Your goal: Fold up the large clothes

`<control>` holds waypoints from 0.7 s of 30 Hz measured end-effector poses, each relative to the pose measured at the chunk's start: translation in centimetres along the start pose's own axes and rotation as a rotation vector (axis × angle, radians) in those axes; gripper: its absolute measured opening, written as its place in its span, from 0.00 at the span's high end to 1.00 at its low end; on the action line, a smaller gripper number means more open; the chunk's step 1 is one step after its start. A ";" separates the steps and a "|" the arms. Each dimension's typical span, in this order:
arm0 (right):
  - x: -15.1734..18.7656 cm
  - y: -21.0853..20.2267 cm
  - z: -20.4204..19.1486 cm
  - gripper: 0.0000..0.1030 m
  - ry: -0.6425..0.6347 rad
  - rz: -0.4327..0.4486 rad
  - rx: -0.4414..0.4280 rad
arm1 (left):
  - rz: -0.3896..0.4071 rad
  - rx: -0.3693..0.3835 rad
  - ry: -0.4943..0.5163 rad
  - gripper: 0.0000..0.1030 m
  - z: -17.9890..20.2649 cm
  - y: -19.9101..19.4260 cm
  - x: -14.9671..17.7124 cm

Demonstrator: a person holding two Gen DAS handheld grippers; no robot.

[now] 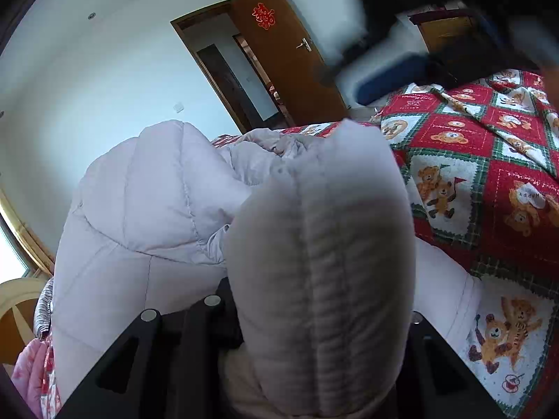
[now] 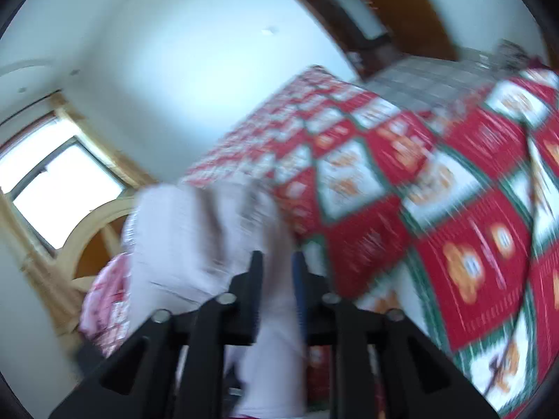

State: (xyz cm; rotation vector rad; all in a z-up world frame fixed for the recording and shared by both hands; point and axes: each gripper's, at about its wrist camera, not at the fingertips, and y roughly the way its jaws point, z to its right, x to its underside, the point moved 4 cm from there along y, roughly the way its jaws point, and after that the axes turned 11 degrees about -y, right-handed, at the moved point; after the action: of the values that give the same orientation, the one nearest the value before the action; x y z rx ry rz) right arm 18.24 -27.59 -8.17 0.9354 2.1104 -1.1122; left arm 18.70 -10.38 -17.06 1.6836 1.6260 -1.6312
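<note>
A pale lilac quilted puffer jacket lies bunched on the bed. My left gripper is shut on a thick padded fold of it that bulges up between the jaws and hides the fingertips. In the blurred right wrist view, my right gripper is shut on a thinner strip of the same jacket, which hangs down between its black fingers.
The bed wears a red, green and white teddy-bear quilt. A brown door stands open behind it. A dark garment lies at the quilt's far end. A window and wooden headboard are at left. Pink fabric lies low left.
</note>
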 end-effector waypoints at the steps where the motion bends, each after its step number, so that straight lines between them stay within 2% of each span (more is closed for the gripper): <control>1: -0.7 0.8 -0.7 0.42 -0.042 -0.018 0.018 | 0.002 -0.008 0.007 0.71 0.0 0.0 0.0; 2: -1.1 1.7 -1.1 0.30 -0.074 -0.029 0.042 | 0.001 -0.011 0.007 0.71 -0.1 0.0 -0.1; 4: -0.8 3.7 -2.6 0.35 -0.145 -0.092 0.046 | -0.001 -0.003 -0.007 0.71 -0.7 0.0 -0.2; 5: -0.4 5.6 -3.0 0.63 -0.184 -0.157 0.058 | -0.001 0.003 -0.011 0.69 -0.4 -0.3 -0.4; 6: 0.4 6.5 -3.0 0.86 -0.206 -0.197 0.089 | 0.000 0.011 -0.015 0.67 0.6 -0.9 -0.9; 11: 2.5 8.9 -3.1 0.87 -0.266 -0.256 0.121 | -0.010 0.035 0.033 0.59 -0.3 -3.4 -0.4; 14: 2.9 9.3 -1.9 0.87 -0.214 -0.272 0.102 | 0.033 0.089 0.111 0.52 -0.5 -6.9 0.3; 16: 3.3 9.8 -1.5 0.87 -0.196 -0.275 0.089 | 0.067 0.144 0.114 0.49 -1.2 -9.4 0.6; 18: 3.4 10.1 -1.2 0.87 -0.179 -0.275 0.070 | 0.080 0.213 0.048 0.49 -2.7 -11.2 0.6; 19: 3.6 10.1 -1.0 0.87 -0.166 -0.273 0.059 | 0.089 0.269 -0.037 0.49 -4.5 -12.4 0.3; 21: 4.2 10.4 -0.7 0.86 -0.131 -0.270 0.034 | 0.123 0.305 -0.166 0.49 -8.0 -13.7 -0.4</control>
State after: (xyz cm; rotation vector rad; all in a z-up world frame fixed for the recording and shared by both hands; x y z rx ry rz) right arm 23.90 -21.43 -15.71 0.5854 2.1576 -1.3085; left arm 11.52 0.32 -7.73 1.6917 1.2208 -1.9750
